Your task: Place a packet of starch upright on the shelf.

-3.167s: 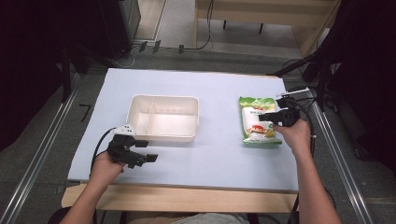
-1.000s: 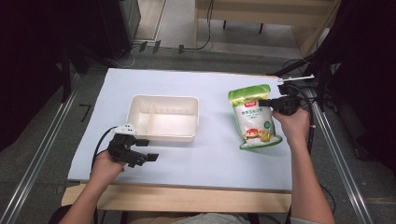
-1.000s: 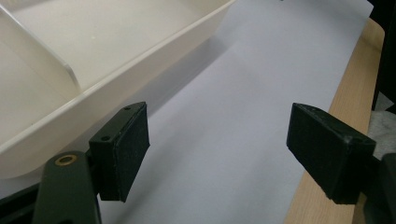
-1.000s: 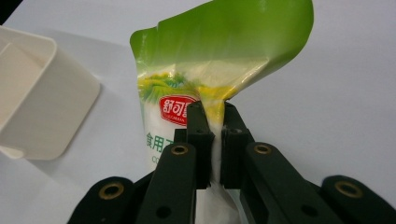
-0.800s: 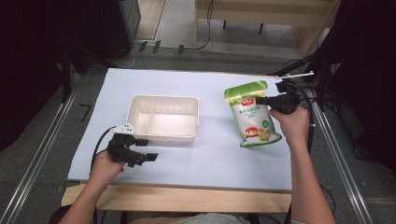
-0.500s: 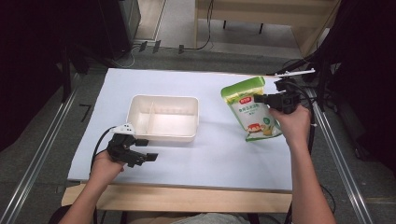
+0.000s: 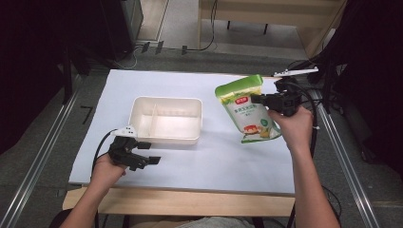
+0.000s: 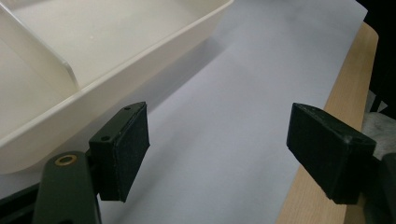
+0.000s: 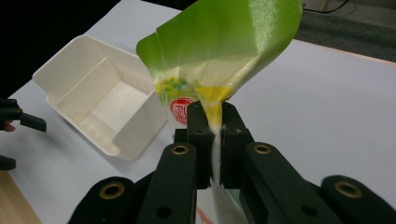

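Both forearms are bare, no sleeves. Each hand carries a black tool: the left tool (image 8: 219,154) has thick rectangular pads and a brass rivet; the right tool (image 9: 212,135) has black links, brass-ringed pivots and a trailing black cable.

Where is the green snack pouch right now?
In the high view the green snack pouch hangs clamped in the right gripper, lifted above the white table, just right of the cream divided tray.

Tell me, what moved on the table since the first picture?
The right gripper, shut on the green snack bag, lifted it off the white table and carried it left, toward the white tray. The left gripper stayed open beside the tray, which did not move.
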`<state>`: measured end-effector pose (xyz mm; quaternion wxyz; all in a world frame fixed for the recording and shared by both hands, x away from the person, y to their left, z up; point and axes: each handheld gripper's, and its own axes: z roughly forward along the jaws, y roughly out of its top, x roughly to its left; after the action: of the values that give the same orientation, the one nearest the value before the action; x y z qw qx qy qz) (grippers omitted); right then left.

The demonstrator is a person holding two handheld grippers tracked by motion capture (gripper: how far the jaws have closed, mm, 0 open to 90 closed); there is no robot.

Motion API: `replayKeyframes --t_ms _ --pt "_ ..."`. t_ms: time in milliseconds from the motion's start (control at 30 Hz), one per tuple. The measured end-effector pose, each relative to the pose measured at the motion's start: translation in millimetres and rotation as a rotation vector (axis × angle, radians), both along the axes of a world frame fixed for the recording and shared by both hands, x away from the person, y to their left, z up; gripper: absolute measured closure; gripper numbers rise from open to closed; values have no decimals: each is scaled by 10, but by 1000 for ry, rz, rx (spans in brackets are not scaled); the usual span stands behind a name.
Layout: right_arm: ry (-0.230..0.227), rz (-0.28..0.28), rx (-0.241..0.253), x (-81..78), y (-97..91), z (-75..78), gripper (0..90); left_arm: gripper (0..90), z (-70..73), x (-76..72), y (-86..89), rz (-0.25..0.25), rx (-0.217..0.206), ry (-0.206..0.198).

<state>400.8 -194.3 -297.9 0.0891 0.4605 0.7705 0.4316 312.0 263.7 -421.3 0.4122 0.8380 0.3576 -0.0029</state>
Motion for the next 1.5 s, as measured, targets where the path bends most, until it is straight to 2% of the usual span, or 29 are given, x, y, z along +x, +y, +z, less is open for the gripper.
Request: replayKeyframes --t_ms 200,300,333,433,533,667,733,833,867,1000,1200,1500 --pt "22 25 16 18 146 -1 876 218 24 -14 42 5 -2 -5" --pt "23 32 2 35 206 30 876 218 18 -9 53 12 -14 -3" --pt "19 35 -14 57 266 89 876 218 21 -10 60 11 -11 -6" --pt "10 38 -20 72 319 166 876 218 27 -13 62 7 -8 -9" --pt "-9 46 -35 113 409 325 876 218 23 -14 55 13 -11 -8" --pt "-22 57 -43 142 476 425 876 218 24 -11 63 19 -10 -8" --pt "-27 72 -51 180 550 518 876 218 29 -7 66 28 -25 2" --pt "-32 78 -45 216 613 607 876 218 38 -3 74 27 -39 13" --pt "-31 77 -36 227 632 635 876 218 42 -6 73 31 -30 10" --pt "-34 91 -18 263 699 707 876 218 35 -6 73 29 -31 14" --pt "-49 114 -31 321 918 862 876 218 27 -5 69 19 -19 14" --pt "-61 131 -43 406 1193 978 876 218 33 -6 79 19 -19 13"
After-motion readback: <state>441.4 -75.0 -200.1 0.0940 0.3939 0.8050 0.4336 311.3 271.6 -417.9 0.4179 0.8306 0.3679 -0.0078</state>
